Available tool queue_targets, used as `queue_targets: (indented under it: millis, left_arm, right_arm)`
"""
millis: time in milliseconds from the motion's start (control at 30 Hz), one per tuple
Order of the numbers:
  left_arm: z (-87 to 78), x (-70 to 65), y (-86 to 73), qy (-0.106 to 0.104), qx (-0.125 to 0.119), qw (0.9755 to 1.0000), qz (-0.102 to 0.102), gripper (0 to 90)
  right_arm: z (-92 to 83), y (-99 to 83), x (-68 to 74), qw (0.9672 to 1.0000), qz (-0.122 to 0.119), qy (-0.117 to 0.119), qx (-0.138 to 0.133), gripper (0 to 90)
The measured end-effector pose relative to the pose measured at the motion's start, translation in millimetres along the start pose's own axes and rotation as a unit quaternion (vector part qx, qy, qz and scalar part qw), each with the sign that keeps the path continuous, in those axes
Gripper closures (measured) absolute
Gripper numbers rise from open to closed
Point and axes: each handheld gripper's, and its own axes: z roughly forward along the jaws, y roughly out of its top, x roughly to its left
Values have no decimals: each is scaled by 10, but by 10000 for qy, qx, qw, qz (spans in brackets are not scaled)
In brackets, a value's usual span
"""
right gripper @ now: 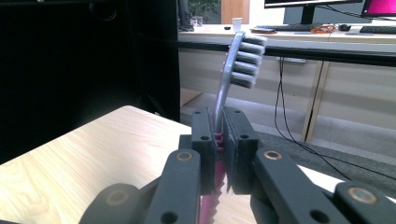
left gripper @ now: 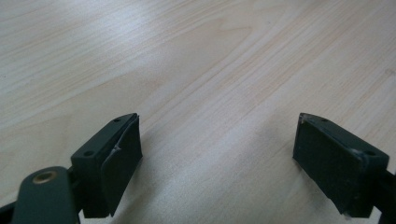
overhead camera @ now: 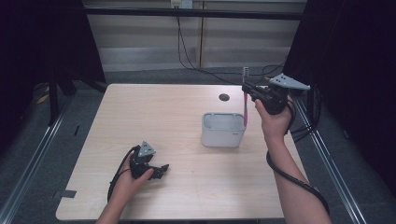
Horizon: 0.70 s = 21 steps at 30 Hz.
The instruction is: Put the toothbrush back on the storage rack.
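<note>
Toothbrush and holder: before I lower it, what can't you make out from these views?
- Holder inside: high view sees the rim, the compartments too small to tell.
- Toothbrush lower tip: high view can't settle whether it is inside the holder or behind it.
- Toothbrush handle: right gripper view, hidden below the shut jaws of the right gripper.

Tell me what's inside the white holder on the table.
The white holder looks empty from the high view, though its near wall hides the bottom. The pink toothbrush, clamped in the right gripper, hangs upright beside its right edge.
</note>
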Motion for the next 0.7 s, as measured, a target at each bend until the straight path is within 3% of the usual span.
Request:
queue_targets:
  millis: [700]
  left_arm:
    - [-1, 1, 1, -12, 6, 10000, 2, 149]
  right_arm:
    - [127, -189, -115, 9999, 54, -151, 5, 835]
